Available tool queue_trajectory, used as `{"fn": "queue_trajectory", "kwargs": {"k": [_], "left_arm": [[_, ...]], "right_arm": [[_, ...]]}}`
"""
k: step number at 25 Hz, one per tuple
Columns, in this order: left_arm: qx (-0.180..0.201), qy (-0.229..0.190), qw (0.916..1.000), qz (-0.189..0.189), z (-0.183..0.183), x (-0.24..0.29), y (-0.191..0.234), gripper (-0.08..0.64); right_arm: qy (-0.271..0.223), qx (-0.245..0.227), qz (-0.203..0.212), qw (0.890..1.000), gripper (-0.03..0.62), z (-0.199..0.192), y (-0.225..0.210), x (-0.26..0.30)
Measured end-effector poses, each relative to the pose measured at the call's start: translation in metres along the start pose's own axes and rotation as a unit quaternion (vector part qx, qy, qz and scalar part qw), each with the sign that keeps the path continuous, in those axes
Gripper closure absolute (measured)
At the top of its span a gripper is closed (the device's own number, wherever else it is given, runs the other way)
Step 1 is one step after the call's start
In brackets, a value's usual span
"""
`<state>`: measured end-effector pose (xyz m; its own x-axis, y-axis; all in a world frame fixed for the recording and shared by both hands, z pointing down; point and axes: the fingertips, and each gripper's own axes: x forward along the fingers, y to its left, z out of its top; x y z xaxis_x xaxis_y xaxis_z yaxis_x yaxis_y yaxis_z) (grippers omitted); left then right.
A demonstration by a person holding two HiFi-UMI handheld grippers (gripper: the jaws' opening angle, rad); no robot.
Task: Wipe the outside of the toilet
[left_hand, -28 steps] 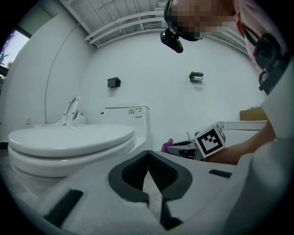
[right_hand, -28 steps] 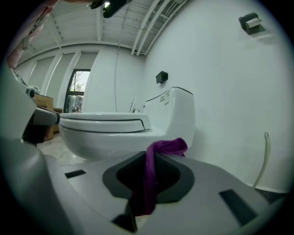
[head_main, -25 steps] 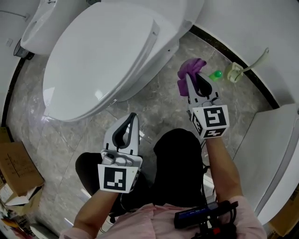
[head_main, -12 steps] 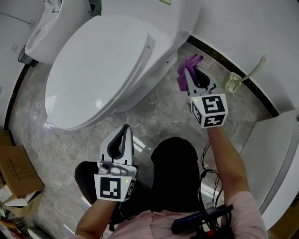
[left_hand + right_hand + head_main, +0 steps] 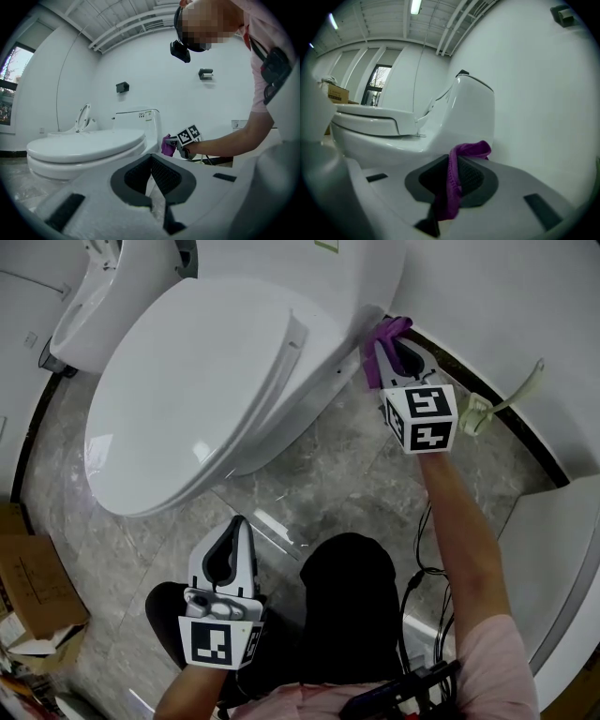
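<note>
A white toilet (image 5: 206,381) with its lid down fills the upper left of the head view, its tank (image 5: 476,112) standing against the wall. My right gripper (image 5: 392,354) is shut on a purple cloth (image 5: 384,341), which sits against the toilet's lower right side near the tank. In the right gripper view the purple cloth (image 5: 457,180) hangs pinched between the jaws, just short of the white base. My left gripper (image 5: 230,557) hangs low over the floor in front of the bowl, jaws together and nothing in them. The left gripper view shows the toilet (image 5: 86,147) and my right gripper (image 5: 174,145) beyond it.
A toilet brush in its holder (image 5: 478,409) stands by the wall at the right. A second white fixture (image 5: 89,292) is at the upper left. A cardboard box (image 5: 33,582) lies at the left edge. A white panel (image 5: 553,559) borders the right. The floor (image 5: 309,484) is grey marble tile.
My right gripper has moved up and forward with the purple cloth, from over the floor to the toilet's side by the tank. The left gripper has dropped lower in the view.
</note>
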<state>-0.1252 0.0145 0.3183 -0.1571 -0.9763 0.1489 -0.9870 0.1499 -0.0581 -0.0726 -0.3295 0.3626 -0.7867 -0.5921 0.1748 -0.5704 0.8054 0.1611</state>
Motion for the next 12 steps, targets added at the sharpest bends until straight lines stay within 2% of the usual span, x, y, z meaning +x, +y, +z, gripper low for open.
{"fn": "queue_trajectory", "kwargs": {"k": [6,12], "left_arm": [[0.002,0.004,0.9998,0.019,-0.001,-0.008,0.007,0.552],[0.005,0.004,0.9997,0.026,0.001,-0.01,0.013,0.552]], "right_arm": [[0.016,-0.038,0.021,0.999,0.532,-0.009,0.009,0.023],[0.009,-0.029,0.039,0.999,0.532,-0.01,0.021,0.034]]}}
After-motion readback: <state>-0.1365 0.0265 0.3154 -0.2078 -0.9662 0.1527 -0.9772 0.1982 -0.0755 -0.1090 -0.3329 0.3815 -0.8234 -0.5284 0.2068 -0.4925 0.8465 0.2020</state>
